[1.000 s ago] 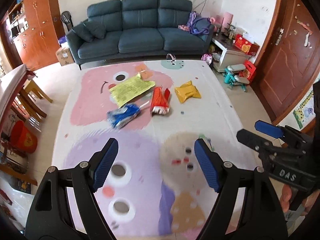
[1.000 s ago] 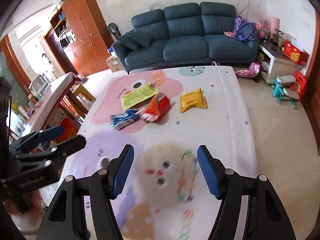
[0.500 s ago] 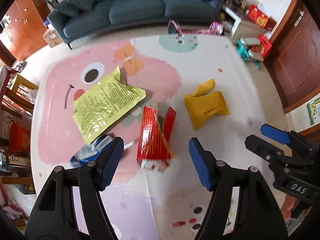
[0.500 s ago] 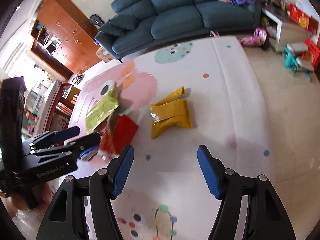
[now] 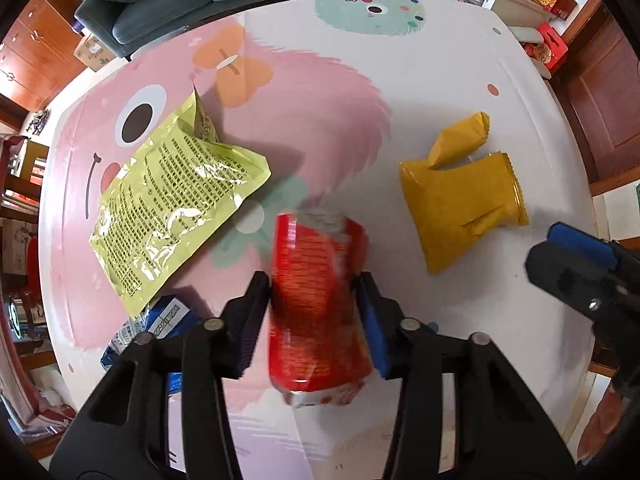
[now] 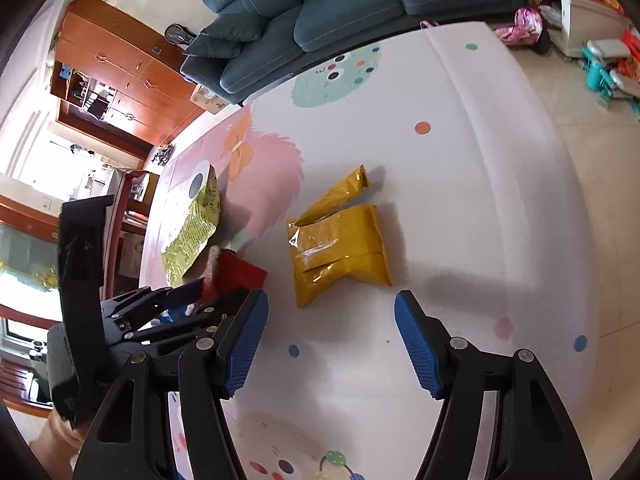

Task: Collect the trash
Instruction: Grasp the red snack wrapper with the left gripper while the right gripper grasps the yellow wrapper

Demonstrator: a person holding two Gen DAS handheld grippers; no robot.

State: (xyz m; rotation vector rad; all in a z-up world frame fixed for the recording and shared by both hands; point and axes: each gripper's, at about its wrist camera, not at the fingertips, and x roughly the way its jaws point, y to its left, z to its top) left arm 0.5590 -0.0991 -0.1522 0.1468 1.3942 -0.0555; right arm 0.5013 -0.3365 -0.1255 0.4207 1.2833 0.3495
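Several snack wrappers lie on a cartoon play mat [image 5: 400,80]. My left gripper [image 5: 312,280] is shut on the red snack bag [image 5: 320,248], one pad pressing each side. A yellow-green bag [image 5: 172,200] lies to its left, a blue wrapper [image 5: 160,320] partly under the left finger, and a folded yellow bag [image 5: 460,208] to the right. In the right wrist view my right gripper [image 6: 330,304] stands open just short of the yellow bag [image 6: 340,248], holding nothing. The left gripper [image 6: 192,300] with the red bag [image 6: 236,276] shows at the left.
A dark blue sofa [image 6: 340,0] stands beyond the mat's far edge. Wooden cabinets [image 6: 120,76] are at the far left, a white low table [image 6: 580,12] and toys at the far right. A wooden door [image 5: 600,100] is on the right.
Both grippers have come down and forward toward the wrappers. The left gripper went from open to shut on the red bag. The right gripper has neared the yellow bag, still open.
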